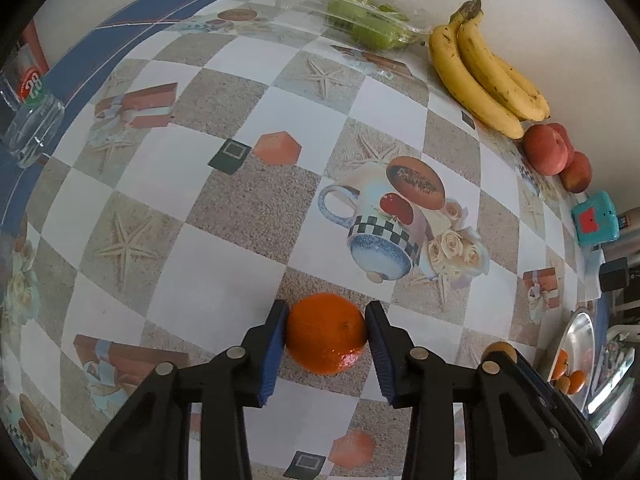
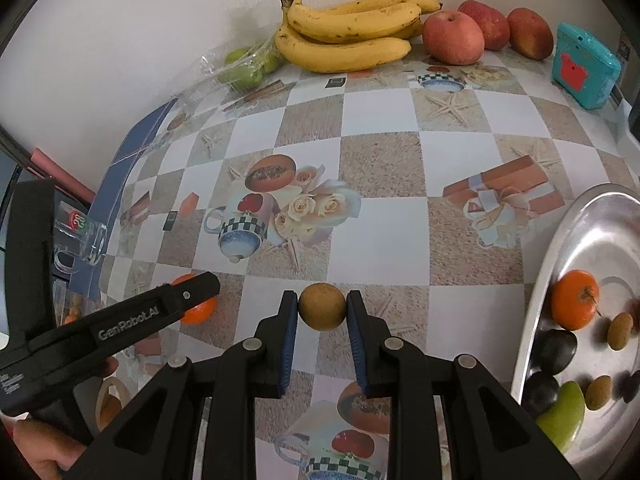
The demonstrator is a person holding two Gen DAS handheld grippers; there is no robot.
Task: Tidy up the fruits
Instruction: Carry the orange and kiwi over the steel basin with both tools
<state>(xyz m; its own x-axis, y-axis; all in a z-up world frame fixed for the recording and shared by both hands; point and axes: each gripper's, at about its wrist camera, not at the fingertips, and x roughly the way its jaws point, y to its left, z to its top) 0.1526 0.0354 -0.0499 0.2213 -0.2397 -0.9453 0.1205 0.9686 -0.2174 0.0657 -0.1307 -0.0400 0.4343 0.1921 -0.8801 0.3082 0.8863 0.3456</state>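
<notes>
three bananas (image 2: 348, 36) are counted in one bunch at the upper centre of the right wrist frame. three red apples (image 2: 454, 38) are seen at the upper right. two oranges are counted: one (image 1: 326, 334) at the lower centre of the left wrist frame, one (image 2: 576, 300) on the single metal tray (image 2: 532, 320). one teal box (image 2: 584, 66) is seen.

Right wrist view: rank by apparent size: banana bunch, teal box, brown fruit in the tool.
1. banana bunch
2. teal box
3. brown fruit
The brown fruit is nearest the camera yet looks smallest, so it is likely truly the smallest.
</notes>
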